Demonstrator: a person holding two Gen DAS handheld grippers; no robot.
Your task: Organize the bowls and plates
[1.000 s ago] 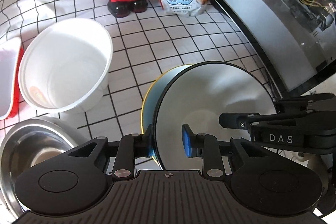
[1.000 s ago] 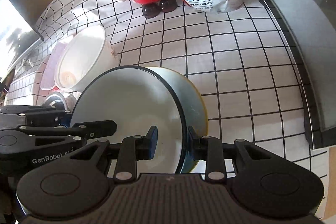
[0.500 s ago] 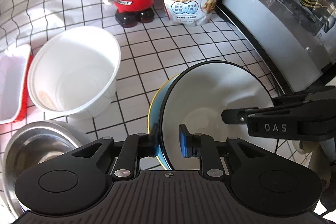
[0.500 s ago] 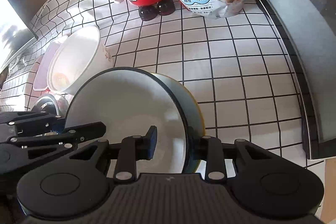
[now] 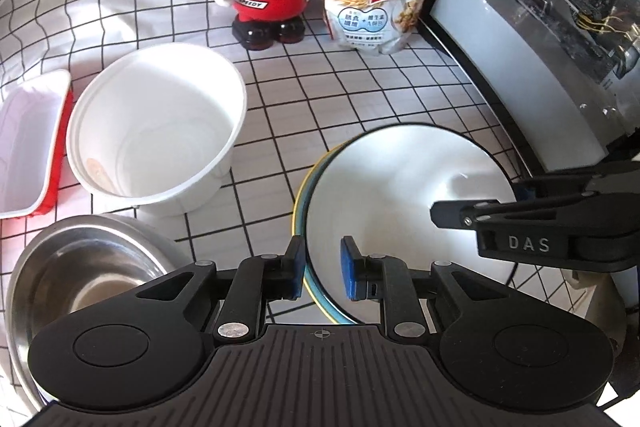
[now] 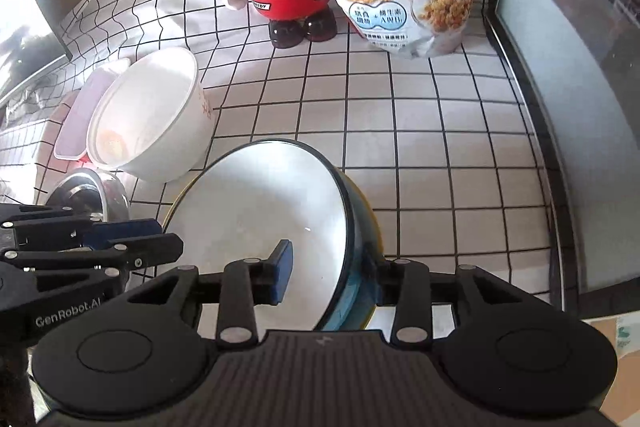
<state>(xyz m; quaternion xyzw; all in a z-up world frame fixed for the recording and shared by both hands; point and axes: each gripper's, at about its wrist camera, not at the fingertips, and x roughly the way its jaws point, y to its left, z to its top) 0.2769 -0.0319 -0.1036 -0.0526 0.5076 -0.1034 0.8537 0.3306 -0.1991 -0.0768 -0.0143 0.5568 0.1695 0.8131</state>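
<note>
1. The step in hand looked like nesting: a white bowl with a dark rim (image 5: 404, 195) sat tilted inside a yellow-rimmed bowl (image 6: 370, 227) on the checked surface (image 6: 440, 147), not yet settled level.
2. The left tongs (image 5: 320, 267) straddled the near rims of both bowls. They had just been closing, yet a gap showed beside the blue pad (image 5: 350, 267) on the inner side, so the hold read as loose rather than clenched.
3. The right tongs (image 6: 332, 277) straddled the opposite rim and had just been opening — the inner pad stood clear of the white wall, so this side seemed released.
4. The next move probably called for easing the dark-rimmed bowl down until its rim lay even with the outer one, then drawing both tongs up and off.
5. Materials: both nested bowls were glossy and round, likely glazed ceramic. A deep white tub (image 5: 156, 123) beside them looked like thin plastic, a steel bowl (image 5: 80, 267) shone dully, and a shallow rectangular tray (image 5: 28, 143) had a red underside.
</note>
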